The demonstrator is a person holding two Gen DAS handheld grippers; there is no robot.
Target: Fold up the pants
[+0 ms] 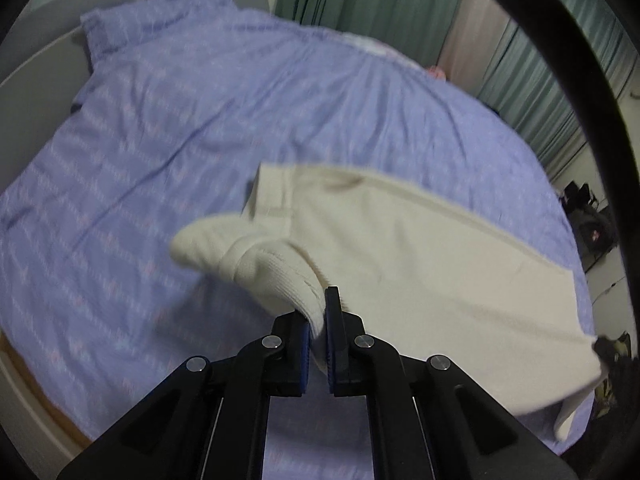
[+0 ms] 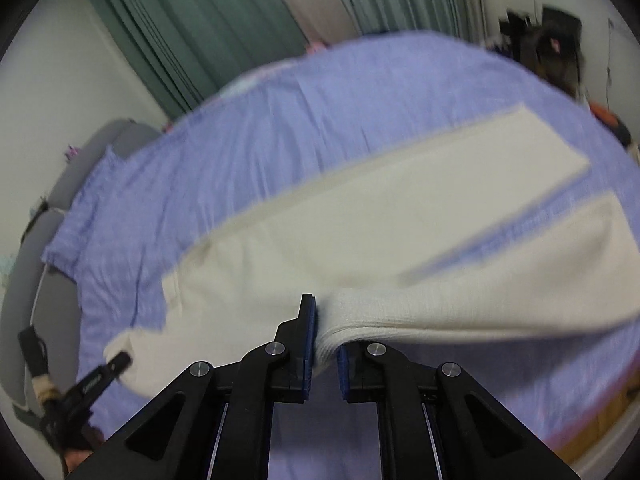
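Note:
Cream pants (image 1: 420,264) are lifted off a bed with a lilac sheet (image 1: 180,140). My left gripper (image 1: 318,320) is shut on a bunched corner of the waistband, the cloth pinched between its blue pads. My right gripper (image 2: 326,336) is shut on a folded edge of the pants (image 2: 360,232) near the near-side leg. In the right wrist view both legs stretch away to the upper right with a strip of sheet showing between them. The left gripper (image 2: 116,364) appears at the lower left, holding the waist end.
Green curtains (image 2: 208,28) hang behind the bed. A grey headboard (image 2: 52,208) runs along the left. Dark clutter (image 2: 556,44) stands at the far right by the wall. The lilac sheet (image 2: 260,120) lies wrinkled around the pants.

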